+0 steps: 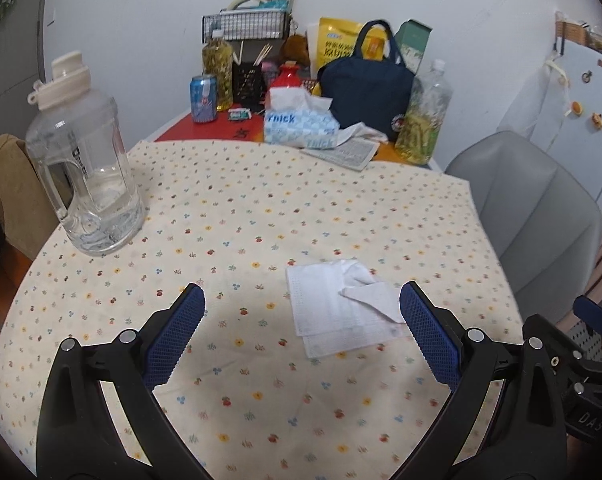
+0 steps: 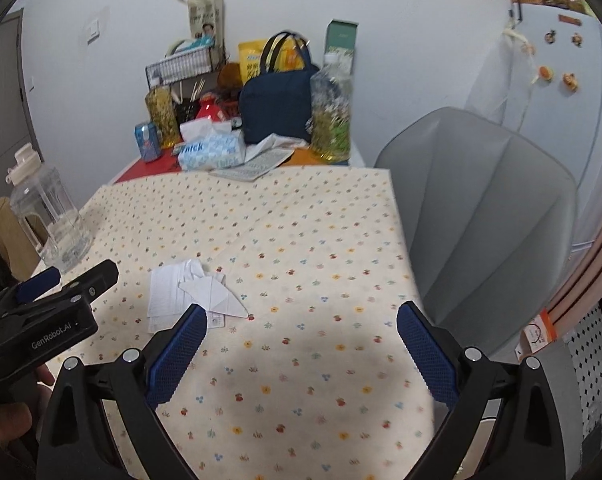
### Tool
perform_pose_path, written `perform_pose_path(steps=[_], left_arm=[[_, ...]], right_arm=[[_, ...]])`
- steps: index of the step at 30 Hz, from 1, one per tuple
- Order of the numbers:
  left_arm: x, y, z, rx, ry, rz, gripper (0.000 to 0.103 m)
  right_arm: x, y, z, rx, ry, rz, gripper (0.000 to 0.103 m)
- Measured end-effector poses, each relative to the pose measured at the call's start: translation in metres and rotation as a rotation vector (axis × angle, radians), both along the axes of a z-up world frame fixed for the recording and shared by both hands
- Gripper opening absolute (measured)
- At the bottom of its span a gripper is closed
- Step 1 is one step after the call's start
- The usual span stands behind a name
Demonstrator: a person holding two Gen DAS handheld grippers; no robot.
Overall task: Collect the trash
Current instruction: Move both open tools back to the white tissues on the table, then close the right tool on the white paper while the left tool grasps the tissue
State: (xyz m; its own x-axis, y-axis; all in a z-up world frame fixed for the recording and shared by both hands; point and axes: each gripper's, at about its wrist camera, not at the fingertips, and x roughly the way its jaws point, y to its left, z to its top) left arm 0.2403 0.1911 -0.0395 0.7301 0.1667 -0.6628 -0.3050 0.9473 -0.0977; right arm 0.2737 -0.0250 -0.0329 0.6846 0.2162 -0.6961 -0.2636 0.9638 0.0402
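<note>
While both tools hover over the flowered cloth, the only obvious piece of trash is the crumpled tissue (image 1: 343,306), lying flat on the table (image 1: 261,208) near the front edge, well apart from the big water jug (image 1: 83,160) at the left and from the tissue box (image 1: 301,128) and clutter at the back. The left gripper (image 1: 301,320) stands wide open, empty, with the tissue just inside its right-hand pad. The right gripper (image 2: 301,332) is equally wide open and empty, and in its view the tissue sits just ahead of its left-hand pad.

From where I stand, the left one looks better placed to take it. I would shift it slightly rightward so the raised, folded part of the tissue sits between the pads, then come down until the tips nearly brush the cloth and close on that fold rather than the flat sheet. Thin paper tends to slide or leave a layer behind, and pressing too low may pinch the tablecloth along with it. No bin shows in either view.
</note>
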Motion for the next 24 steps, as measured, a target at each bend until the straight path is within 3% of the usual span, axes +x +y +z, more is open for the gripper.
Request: perform_pose_path(steps=[10,18,21,24], left_arm=[[0.014,0.041,-0.029,0.005,0.047,0.085,0.097],[0.028,0.053,-0.046,0.007,0.085,0.081,0.097],[0.031,0.056,-0.051,0.005,0.097,0.082,0.097],[0.033,0.058,-0.053,0.005,0.104,0.084,0.097]], right_arm=[[0.035,0.051,-0.05,-0.023,0.092,0.115,0.084],[0.055,0.079,-0.073,-0.027,0.135,0.161,0.079],[0.06,0.089,-0.083,-0.03,0.17,0.2,0.069],[0.064,0.092,-0.09,-0.018,0.217,0.213,0.037]])
